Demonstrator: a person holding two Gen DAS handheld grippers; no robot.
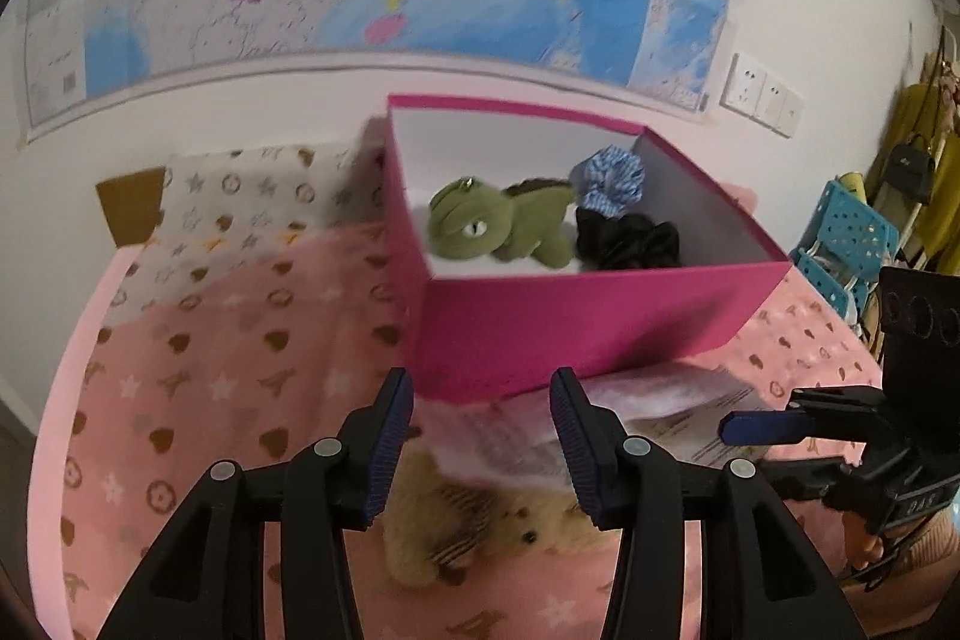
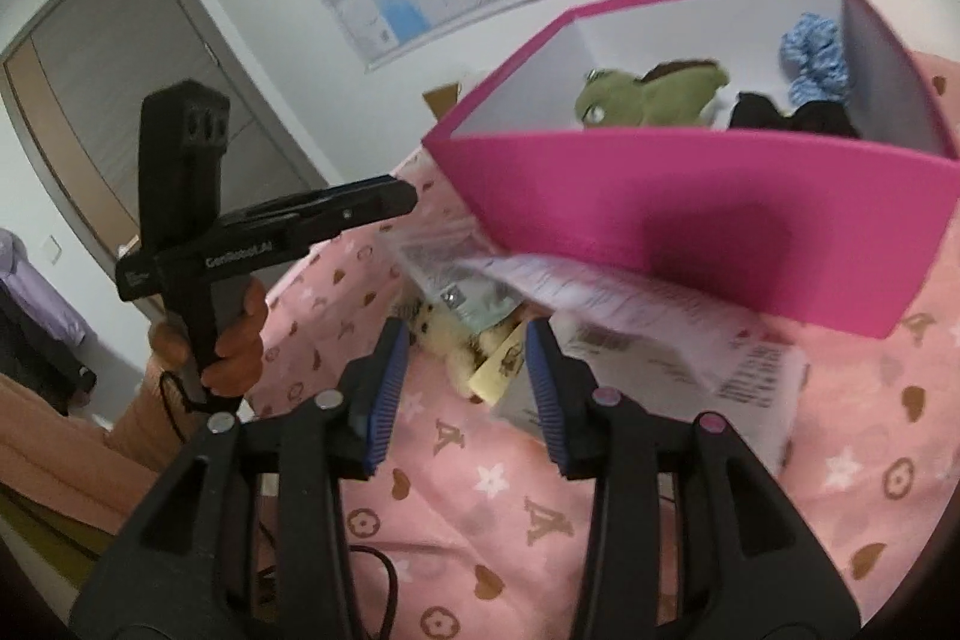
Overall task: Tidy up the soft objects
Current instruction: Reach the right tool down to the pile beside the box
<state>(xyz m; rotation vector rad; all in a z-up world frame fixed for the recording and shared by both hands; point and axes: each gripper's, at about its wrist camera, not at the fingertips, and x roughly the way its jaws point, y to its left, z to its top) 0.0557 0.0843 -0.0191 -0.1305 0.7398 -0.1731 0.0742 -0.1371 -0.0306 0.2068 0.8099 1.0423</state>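
In the pink box (image 1: 600, 322), green plush (image 1: 498, 226) beside 2 scrunchies (image 1: 624, 214).

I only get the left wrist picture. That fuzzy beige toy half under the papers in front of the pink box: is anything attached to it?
Observer: Yes. The right wrist view shows a pale yellow tag beside the toy and touching it.
Operator: And what is holding the thing my camera sits on?
Observer: A hand holds the left gripper, wrapped round its lower end.
Operator: Anything off to my left that I'm missing?
Observer: A grey door in the wall, outside your frame.
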